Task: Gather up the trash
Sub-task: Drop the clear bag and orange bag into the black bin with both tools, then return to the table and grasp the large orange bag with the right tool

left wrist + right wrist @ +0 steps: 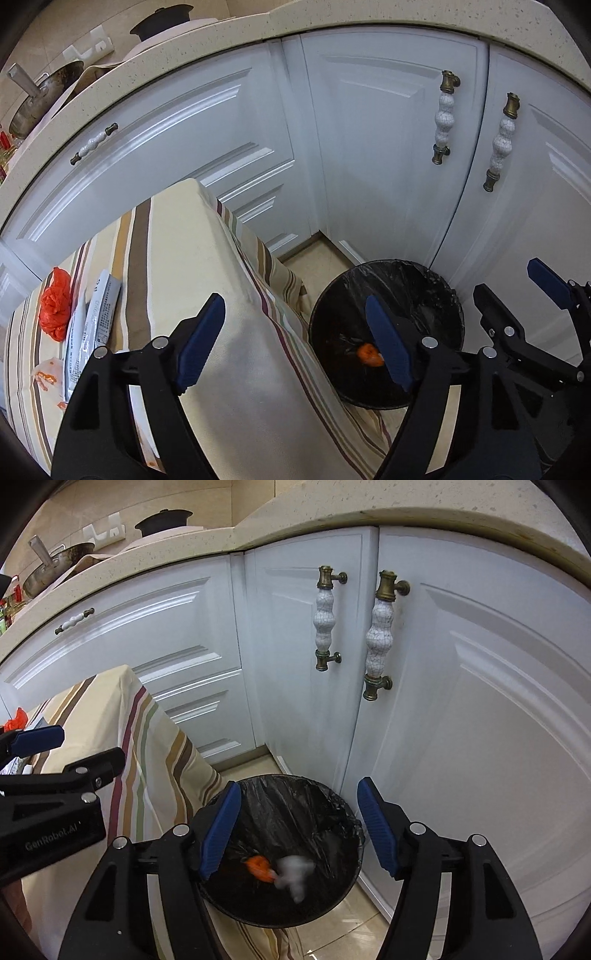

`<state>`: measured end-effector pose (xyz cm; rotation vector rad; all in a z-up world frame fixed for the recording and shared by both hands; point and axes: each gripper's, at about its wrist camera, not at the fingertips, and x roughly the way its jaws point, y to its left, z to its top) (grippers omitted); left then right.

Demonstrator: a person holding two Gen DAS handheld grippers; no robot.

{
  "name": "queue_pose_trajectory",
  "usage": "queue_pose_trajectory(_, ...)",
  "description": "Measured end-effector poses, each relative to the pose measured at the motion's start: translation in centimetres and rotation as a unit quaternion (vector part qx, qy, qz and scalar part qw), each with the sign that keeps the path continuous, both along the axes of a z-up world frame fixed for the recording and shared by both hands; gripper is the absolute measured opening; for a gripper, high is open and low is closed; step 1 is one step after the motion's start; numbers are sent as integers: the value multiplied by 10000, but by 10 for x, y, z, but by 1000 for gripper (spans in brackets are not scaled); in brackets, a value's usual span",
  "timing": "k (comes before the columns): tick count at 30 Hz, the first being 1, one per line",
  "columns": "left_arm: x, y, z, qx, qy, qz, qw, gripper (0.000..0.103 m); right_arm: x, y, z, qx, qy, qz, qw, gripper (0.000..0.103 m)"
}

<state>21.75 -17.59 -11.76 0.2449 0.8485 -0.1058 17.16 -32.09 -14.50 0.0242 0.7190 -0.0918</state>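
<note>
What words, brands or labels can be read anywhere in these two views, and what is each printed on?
"GenRobot.AI": grey lettering on the black body of the left gripper, seen in the right wrist view.
White packets on the striped tablecloth: several lines of small dark print, too small and blurred to read.
Nothing else carries readable text.

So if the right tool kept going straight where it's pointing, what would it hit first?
Probably the black-lined trash bin: the open right tool aims into its mouth, toward the orange scrap and white scrap inside. Depth is unclear.
</note>
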Motion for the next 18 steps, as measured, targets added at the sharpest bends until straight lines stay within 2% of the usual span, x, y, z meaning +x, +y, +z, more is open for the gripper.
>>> queue_pose_trajectory(9, -30, 33, 26, -214, -307, 139, 9992, 77, -26, 14, 23, 83, -137, 83, 9998, 65)
queue_pose_trajectory(18, -82, 111, 43, -367, -479, 696, 9957, 77, -65, 67, 45, 211, -302, 636, 9973, 68)
